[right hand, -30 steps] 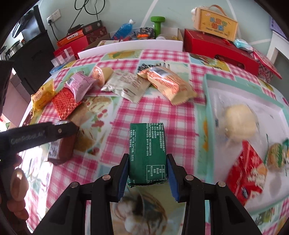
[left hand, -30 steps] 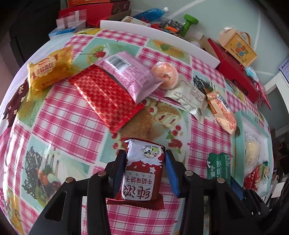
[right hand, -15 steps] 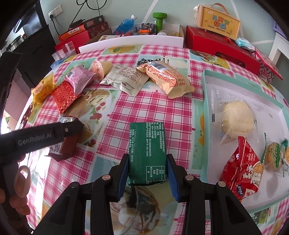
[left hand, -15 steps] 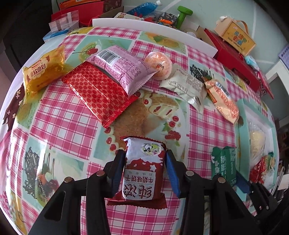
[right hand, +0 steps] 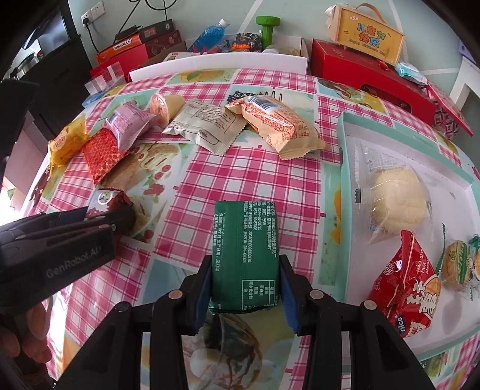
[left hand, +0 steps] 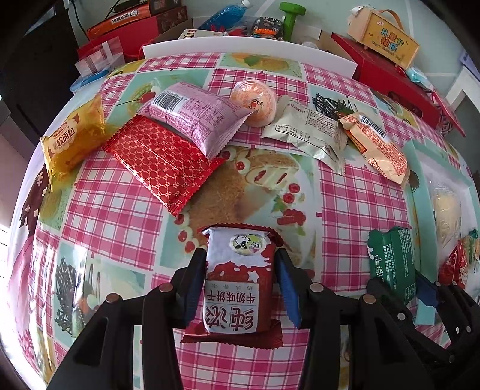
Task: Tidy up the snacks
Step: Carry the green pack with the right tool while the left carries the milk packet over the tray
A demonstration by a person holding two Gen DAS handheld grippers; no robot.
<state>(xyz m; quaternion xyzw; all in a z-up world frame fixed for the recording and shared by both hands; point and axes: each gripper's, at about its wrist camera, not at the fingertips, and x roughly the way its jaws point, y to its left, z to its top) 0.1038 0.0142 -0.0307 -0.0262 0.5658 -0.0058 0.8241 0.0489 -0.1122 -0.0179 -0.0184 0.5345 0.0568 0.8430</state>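
Left gripper (left hand: 240,282) shifted, clamping 纯浓 biscuit packet (left hand: 237,282)

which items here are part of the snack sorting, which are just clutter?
Job:
- red-and-white biscuit packet, in left gripper
- green foil packet, in right gripper
- teal-rimmed white tray
- loose table snacks, e.g. pink wrapper

Clutter:
- green dumbbell
- blue bottle
- red gift box

Desk (left hand: 114,210) cloth is pink-and-white gingham with mint food-print squares. Left claw (left hand: 238,288), black with blue pads, has a dark-red-and-white biscuit pack (left hand: 237,279); ahead of it a red gold-lattice packet (left hand: 162,162), pink packet (left hand: 195,117), yellow bread pack (left hand: 72,138). Right claw (right hand: 244,288) has a dark green pack (right hand: 244,252).
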